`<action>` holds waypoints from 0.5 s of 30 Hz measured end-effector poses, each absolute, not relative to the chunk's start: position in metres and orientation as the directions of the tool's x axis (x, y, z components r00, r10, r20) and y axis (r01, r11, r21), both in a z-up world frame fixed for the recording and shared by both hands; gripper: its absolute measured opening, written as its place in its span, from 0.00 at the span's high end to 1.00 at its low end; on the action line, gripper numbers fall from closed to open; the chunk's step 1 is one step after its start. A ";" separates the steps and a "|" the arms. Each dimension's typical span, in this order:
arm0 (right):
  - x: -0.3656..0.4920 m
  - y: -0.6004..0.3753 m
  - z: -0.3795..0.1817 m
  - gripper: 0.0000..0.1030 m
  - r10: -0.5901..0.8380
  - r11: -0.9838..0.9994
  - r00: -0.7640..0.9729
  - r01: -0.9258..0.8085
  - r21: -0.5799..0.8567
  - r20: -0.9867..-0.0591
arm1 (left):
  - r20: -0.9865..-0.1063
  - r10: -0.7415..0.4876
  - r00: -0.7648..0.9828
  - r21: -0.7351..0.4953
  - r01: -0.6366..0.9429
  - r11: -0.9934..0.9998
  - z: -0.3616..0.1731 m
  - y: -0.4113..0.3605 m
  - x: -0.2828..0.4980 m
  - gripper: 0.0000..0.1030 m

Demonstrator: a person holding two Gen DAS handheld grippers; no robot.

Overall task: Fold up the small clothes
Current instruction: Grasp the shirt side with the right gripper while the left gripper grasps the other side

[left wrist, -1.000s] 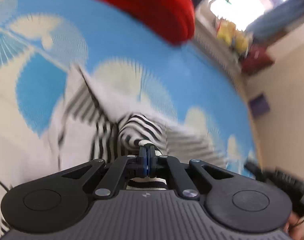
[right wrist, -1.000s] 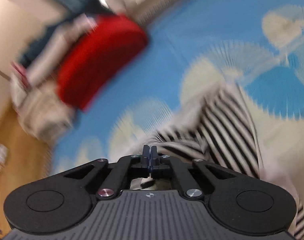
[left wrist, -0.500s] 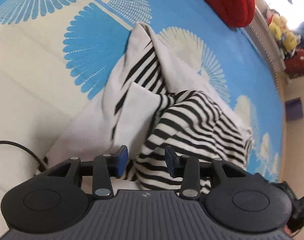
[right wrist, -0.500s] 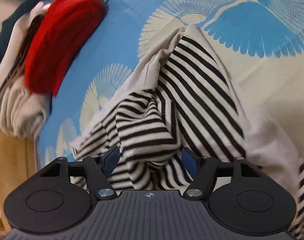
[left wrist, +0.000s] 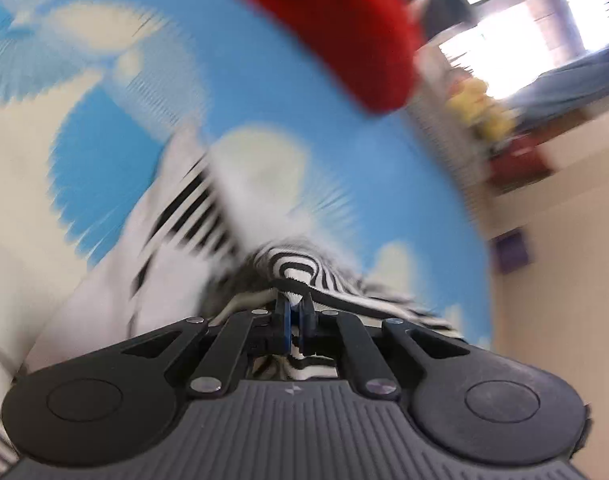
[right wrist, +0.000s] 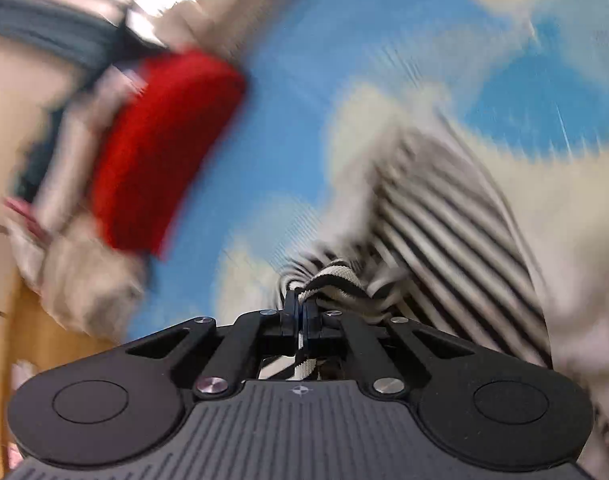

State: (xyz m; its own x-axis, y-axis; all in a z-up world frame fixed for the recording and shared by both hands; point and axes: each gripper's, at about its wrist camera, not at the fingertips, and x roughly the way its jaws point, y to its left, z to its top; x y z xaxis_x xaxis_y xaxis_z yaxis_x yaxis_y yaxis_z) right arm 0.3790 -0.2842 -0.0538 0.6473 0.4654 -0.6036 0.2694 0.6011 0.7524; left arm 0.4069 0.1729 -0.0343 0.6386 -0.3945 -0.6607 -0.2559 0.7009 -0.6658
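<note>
Left gripper (left wrist: 294,308) jaws pinch the black-and-white striped knit garment (left wrist: 292,270). Right gripper (right wrist: 300,314) jaws pinch it too, above the blue fan-patterned bedspread (right wrist: 288,92).

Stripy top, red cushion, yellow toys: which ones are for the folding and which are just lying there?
For the folding:
stripy top
left gripper, shut on it
right gripper, shut on it

Just lying about:
red cushion
yellow toys, blurred
beige cloth heap
blue patterned sheet, underneath
</note>
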 end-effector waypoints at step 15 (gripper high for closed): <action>0.380 -0.284 -0.085 0.63 0.329 0.794 0.355 0.398 0.460 -0.875 | -0.864 -0.330 0.379 -0.479 -0.424 0.768 -0.084 0.175 0.409 0.52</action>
